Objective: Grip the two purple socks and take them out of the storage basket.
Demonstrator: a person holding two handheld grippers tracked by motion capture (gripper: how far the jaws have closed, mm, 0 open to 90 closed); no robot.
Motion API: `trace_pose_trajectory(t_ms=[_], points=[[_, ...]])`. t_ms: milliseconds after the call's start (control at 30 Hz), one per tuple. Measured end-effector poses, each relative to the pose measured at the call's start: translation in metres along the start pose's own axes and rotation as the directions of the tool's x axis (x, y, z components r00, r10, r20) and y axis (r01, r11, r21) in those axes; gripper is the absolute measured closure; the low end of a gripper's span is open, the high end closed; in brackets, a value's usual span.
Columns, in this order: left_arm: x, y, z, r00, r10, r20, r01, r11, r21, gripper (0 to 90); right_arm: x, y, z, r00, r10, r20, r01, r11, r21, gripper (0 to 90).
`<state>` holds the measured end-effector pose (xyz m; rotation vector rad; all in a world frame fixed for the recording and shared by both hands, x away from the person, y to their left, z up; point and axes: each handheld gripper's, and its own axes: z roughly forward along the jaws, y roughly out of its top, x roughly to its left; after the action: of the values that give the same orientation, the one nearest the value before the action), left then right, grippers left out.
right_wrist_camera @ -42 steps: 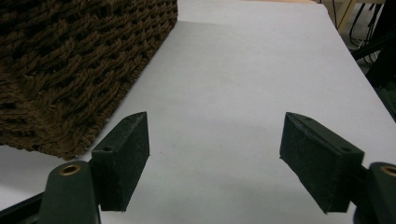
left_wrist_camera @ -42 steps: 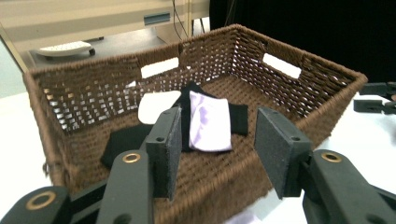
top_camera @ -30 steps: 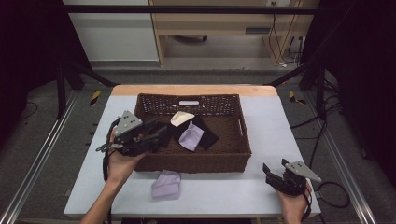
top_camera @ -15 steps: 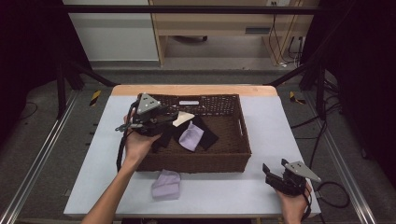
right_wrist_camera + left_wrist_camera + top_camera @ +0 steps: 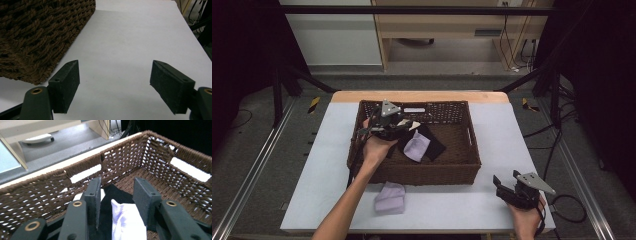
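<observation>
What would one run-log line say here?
left gripper: in basket, jaws closing, over lilac cloth | right gripper: open, on table

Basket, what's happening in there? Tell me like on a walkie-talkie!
Left gripper in wicker basket, jaws just closing around lilac cloth, no grip yet. Right gripper open, on table. Nothing blocking.

Dark brown woven basket, inside it a lilac cloth on black cloth, a second lilac cloth before the basket, white table, black gripper jaws.
</observation>
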<state>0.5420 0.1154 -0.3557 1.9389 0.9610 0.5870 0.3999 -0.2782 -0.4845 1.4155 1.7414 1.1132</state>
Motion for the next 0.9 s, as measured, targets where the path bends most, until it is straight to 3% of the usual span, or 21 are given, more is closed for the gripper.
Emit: trace_pose_trajectory(t_ms=[300, 533, 733, 767, 800, 900], points=[[0.0, -0.009, 0.021, 0.9997, 0.022, -0.007, -0.022, 0.9967, 0.079, 61.4, 0.0, 0.0, 0.0, 1.0, 0.009, -0.004, -0.009, 1.0, 0.002, 24.2], [-0.003, -0.016, 0.032, 0.999, 0.044, -0.008, -0.042, 0.9891, 0.141, 62.0, 0.0, 0.0, 0.0, 1.0, 0.0, -0.001, 0.0, 1.0, 0.002, 24.3], [-0.008, -0.02, 0.039, 0.997, 0.073, 0.027, -0.077, 0.9776, 0.196, 62.2, 0.0, 0.0, 0.001, 1.0, -0.003, 0.0, 0.003, 1.0, 0.004, 24.4], [-0.008, -0.021, 0.042, 0.9953, 0.089, 0.037, -0.095, 0.9683, 0.231, 61.9, 0.0, 0.0, 0.0, 1.0, -0.004, 0.0, 0.004, 1.0, 0.002, 24.4], [-0.008, -0.021, 0.042, 0.9953, 0.089, 0.037, -0.095, 0.9683, 0.231, 61.6, 0.0, 0.0, 0.0, 1.0, -0.004, 0.0, 0.004, 1.0, 0.002, 24.4], [-0.01, -0.023, 0.046, 0.9936, 0.105, 0.04, -0.112, 0.9583, 0.263, 58.8, 0.0, 0.0, 0.0, 1.0, -0.001, -0.001, 0.001, 1.0, 0.008, 24.4]])
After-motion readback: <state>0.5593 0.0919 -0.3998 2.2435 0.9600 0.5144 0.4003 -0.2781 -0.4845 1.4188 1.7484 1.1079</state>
